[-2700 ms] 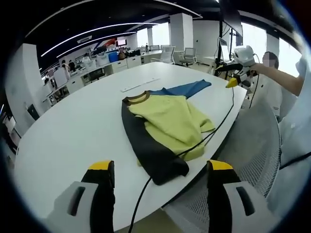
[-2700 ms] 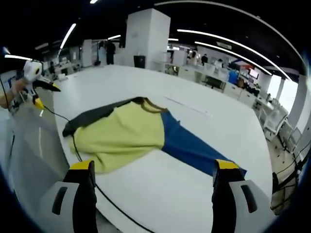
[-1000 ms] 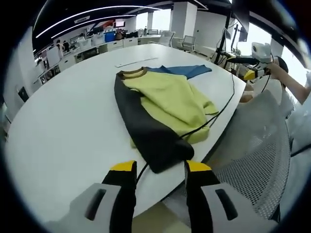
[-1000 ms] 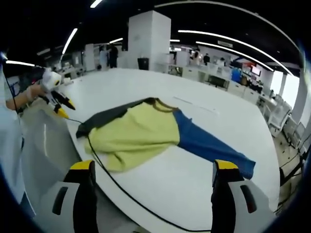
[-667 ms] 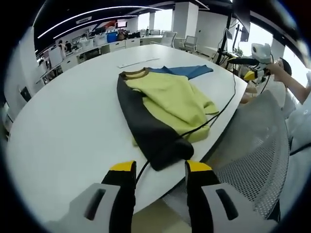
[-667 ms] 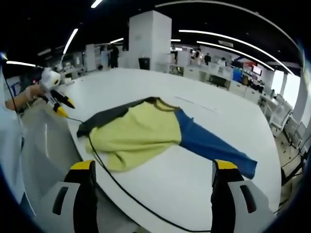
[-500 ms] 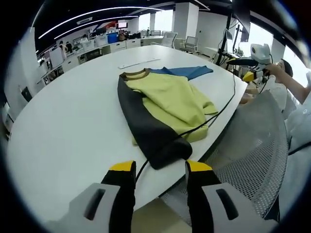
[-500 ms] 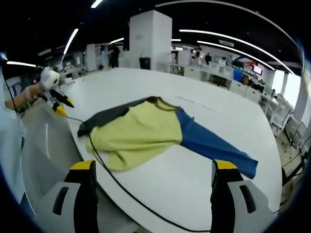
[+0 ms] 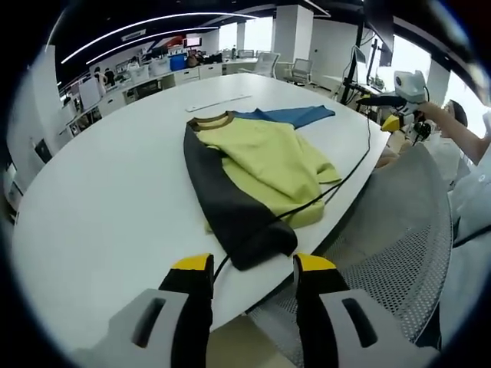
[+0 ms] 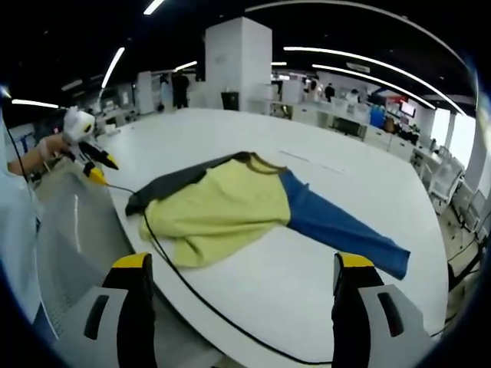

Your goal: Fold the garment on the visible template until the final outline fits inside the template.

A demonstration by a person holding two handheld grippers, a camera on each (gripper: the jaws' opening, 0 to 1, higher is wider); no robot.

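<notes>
left gripper (image 9: 247,268) jaws a narrow gap apart, empty | right gripper (image 10: 239,264) spread wide, empty | garment (image 9: 257,172) on white table (image 9: 107,192), just ahead of the left; dark sleeve end nearest, long axis running away.

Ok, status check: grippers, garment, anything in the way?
Left gripper narrowed, empty; right gripper open, empty. Garment lies unfolded on the table, blue sleeve spread out. Black cable trails over the hem.
</notes>
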